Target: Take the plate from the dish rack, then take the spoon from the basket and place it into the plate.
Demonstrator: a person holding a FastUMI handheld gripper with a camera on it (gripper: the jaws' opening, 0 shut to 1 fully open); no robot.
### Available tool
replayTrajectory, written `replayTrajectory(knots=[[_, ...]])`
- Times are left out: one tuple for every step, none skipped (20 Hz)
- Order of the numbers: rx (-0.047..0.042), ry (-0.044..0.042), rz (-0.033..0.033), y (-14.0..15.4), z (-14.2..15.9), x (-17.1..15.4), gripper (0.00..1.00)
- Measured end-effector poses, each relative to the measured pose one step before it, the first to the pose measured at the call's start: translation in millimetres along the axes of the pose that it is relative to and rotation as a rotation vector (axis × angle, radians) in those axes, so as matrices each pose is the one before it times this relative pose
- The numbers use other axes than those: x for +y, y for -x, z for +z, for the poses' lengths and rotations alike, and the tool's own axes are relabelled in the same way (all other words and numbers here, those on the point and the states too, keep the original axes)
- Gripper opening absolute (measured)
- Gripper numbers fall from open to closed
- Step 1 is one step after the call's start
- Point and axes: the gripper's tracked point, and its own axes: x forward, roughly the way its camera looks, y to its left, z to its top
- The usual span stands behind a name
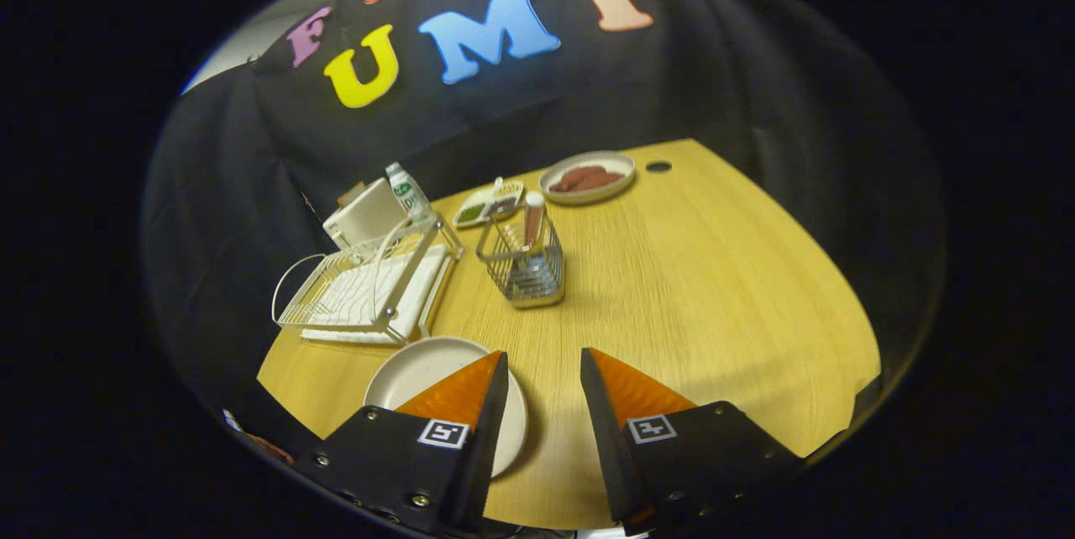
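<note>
A pale round plate (420, 371) lies flat on the wooden table (714, 312), partly under my left finger. My gripper (544, 354) hangs open above the table, nothing between its fingers. Beyond the fingers stands a wire basket (525, 266) with a spoon (532, 220) upright in it, handle up. Left of the basket sits the white wire dish rack (369, 283) on its tray, with no plate in it.
Behind the rack stand a white box (363, 216) and a small bottle (408, 191). Farther back are a small dish with sauces (487, 205) and an oval plate of reddish food (587, 178). A dark hole (658, 166) marks the table's far side.
</note>
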Motion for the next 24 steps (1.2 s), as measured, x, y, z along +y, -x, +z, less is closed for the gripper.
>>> replayTrajectory(knots=[[-0.05471, 0.03761, -0.01027, 3.70, 17.00, 0.91, 0.54], [-0.04549, 0.02558, -0.00762, 1.74, 15.92, 0.84, 0.54], [-0.04550, 0.01356, 0.00336, 1.51, 16.43, 2.48, 0.54], [-0.03958, 0.00564, 0.00508, 3.12, 17.58, 1.72, 0.54], [-0.03338, 0.00170, 0.00070, 1.25, 11.79, 0.57, 0.54], [-0.03321, 0.00143, -0.00001, -0.86, 10.96, -0.17, 0.54], [-0.03575, 0.00596, 0.00098, -5.53, 10.77, -0.33, 0.54], [-0.02987, 0.00916, 0.00017, -3.90, 8.41, -0.26, 0.54], [-0.03730, 0.01281, 0.00370, -1.06, 7.96, -1.01, 0.54], [-0.03860, 0.02064, -0.00188, -1.62, 7.81, -1.76, 0.54], [-0.03361, 0.02475, -0.00240, -3.03, 5.06, -2.50, 0.54], [-0.01580, 0.01987, -0.00134, -3.05, 1.81, -0.84, 0.54], [-0.00135, 0.00871, 0.00169, -2.82, -3.41, 1.60, 0.54], [0.00038, -0.00118, 0.00301, -2.72, -3.52, 1.97, 0.54], [-0.00651, -0.00432, 0.00228, -4.91, -0.86, 2.34, 0.54], [-0.00280, -0.00529, 0.00595, -6.02, -2.40, 1.92, 0.54], [0.00867, 0.00019, 0.00062, -6.93, -7.67, 1.71, 0.54], [0.01437, 0.00306, -0.00377, -7.10, -8.48, -0.09, 0.54], [0.00431, 0.00349, -0.00043, -7.92, -4.73, 1.28, 0.54], [0.00198, 0.00251, 0.00243, -8.18, -4.65, 0.20, 0.55], [0.00431, 0.00268, -0.00304, -8.43, -6.98, 0.48, 0.60], [0.00303, 0.00368, -0.00582, -8.97, -7.38, -1.87, 0.61], [0.00286, 0.00296, -0.00126, -10.00, -6.97, -0.54, 0.62], [-0.00073, -0.00066, -0.00455, -8.20, -5.21, -0.22, 0.62]])
